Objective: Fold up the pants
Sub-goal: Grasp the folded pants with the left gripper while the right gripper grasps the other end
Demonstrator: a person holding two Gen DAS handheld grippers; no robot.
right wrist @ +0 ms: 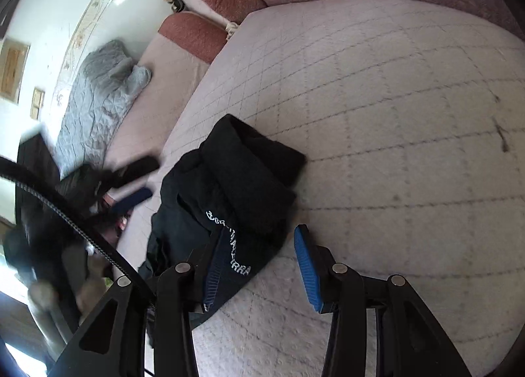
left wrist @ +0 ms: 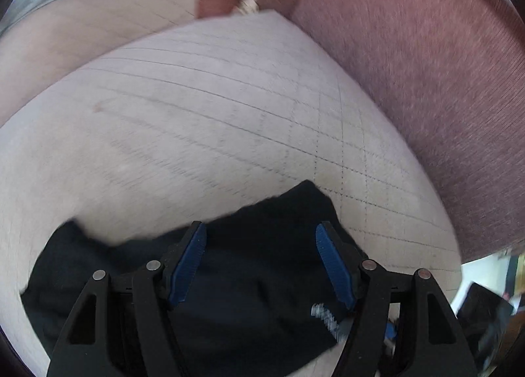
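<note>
Both grippers open over the bunched pants

Right gripper nearest, jaws parted and empty, left blade over the lettered edge; black pants run up-left away from it on the quilted cushion; left gripper hovers spread above them, gripping nothing.

Pants: black, white lettering. Seat cushion: pale pinkish-grey, dark stitched diamond grid. Sofa back: dusty rose. Quilt: grey-blue. Gripper pads: blue on black.
</note>
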